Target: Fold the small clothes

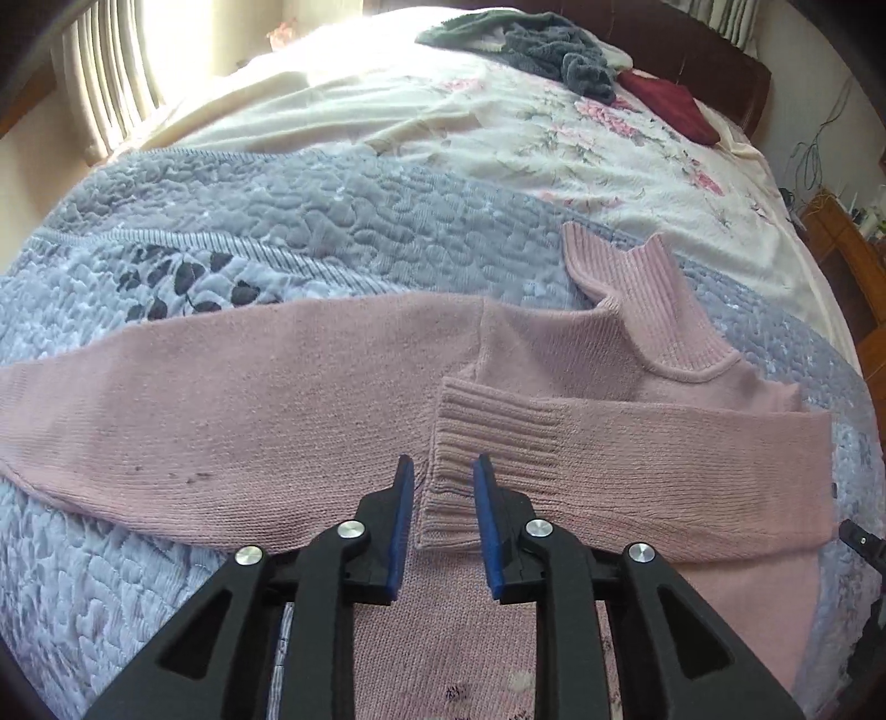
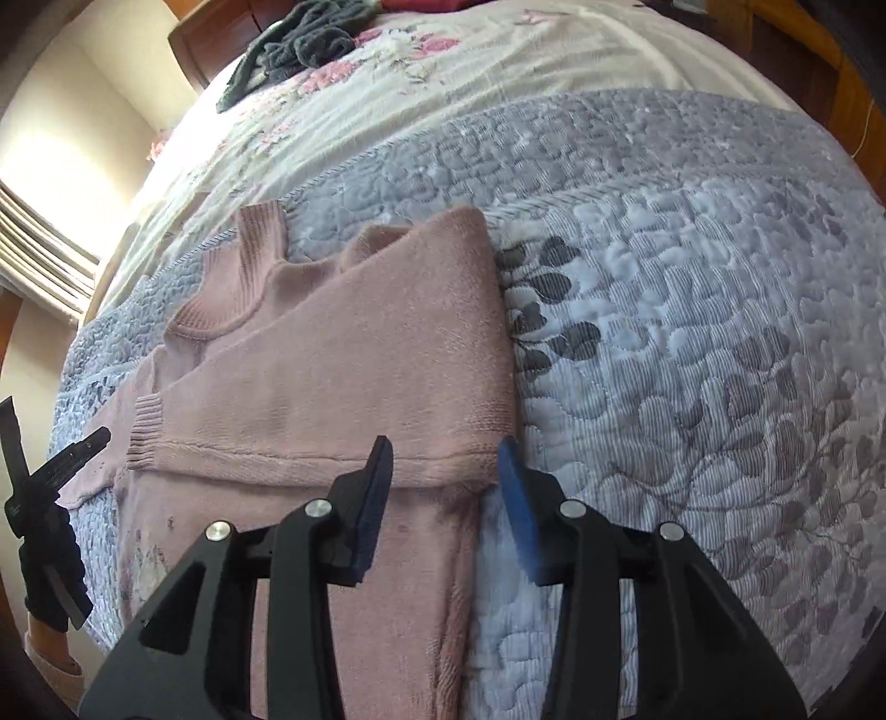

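Fingers parted over pink sweater, collar pointing away.

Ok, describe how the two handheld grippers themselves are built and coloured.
Both match: the left gripper and right gripper have matte black plastic linkage arms with triangular cut-outs, round silver pivot pins, and flat fingers faced with blue ridged pads. No cables are visible.

Grey quilted bedspread over a floral sheet; dark grey towel; red cloth.
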`<state>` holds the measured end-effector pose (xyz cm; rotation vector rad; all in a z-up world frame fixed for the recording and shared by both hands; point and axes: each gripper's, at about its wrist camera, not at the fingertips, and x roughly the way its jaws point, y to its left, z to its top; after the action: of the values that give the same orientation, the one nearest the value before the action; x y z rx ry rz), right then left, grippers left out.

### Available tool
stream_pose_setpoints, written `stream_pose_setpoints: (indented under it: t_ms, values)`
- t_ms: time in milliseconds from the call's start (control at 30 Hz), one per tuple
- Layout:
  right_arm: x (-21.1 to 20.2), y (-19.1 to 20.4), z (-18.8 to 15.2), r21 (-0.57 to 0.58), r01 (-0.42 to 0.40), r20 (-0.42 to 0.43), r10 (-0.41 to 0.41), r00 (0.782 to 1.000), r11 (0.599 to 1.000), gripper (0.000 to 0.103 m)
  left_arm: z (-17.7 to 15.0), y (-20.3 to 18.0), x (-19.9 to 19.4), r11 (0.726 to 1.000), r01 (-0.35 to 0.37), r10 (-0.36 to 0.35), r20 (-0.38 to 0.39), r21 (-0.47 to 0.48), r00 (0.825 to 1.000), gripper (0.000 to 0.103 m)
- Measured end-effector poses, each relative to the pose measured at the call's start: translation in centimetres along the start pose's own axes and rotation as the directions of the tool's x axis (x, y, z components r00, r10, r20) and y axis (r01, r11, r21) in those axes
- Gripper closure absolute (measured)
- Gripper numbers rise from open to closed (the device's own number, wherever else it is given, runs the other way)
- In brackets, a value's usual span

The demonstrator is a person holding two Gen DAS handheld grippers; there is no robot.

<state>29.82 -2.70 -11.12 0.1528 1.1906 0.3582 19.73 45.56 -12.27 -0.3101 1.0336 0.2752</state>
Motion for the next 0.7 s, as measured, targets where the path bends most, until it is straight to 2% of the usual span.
stream_pose_setpoints:
  t_ms: [67, 167, 300, 400, 567, 700]
  values:
    - [-0.3, 1.6, -0.1, -0.022, -0.034, -0.005, 0.034, 0.999, 0.999, 0.061, -0.1, -1.1, -1.1, 0.999, 0.040, -0.040, 0.018, 0.020, 0.999, 0.069]
    - [1.5, 3.5, -0.4, -0.054, -0.037, -0.052, 0.034, 0.998, 0.998, 0.061, -0.3, -2.9, 0.1, 0.995, 0.095, -0.094, -0.039, 0.030, 0.995, 0.069]
    - [4.9, 3.9, -0.7, -0.062, 0.015, -0.106, -0.022, 0.994, 0.998, 0.061, -1.1, -3.8, 3.3, 0.998, 0.057, -0.053, -0.102, 0.034, 0.993, 0.069]
    - [6.3, 3.3, -1.2, -0.055, 0.016, -0.123, -0.023, 0.992, 0.998, 0.061, -2.0, -3.4, 5.7, 0.999, 0.033, -0.029, -0.157, 0.025, 0.987, 0.069]
    - [6.6, 3.1, -1.2, -0.049, 0.005, -0.125, -0.012, 0.992, 0.999, 0.060, -2.4, -3.1, 6.3, 0.998, 0.043, -0.037, -0.147, 0.034, 0.988, 0.069]
    - [3.9, 4.2, -1.4, -0.055, -0.027, -0.103, 0.021, 0.994, 0.998, 0.056, -2.1, -1.6, 4.0, 0.996, 0.084, -0.086, -0.132, -0.020, 0.987, 0.069]
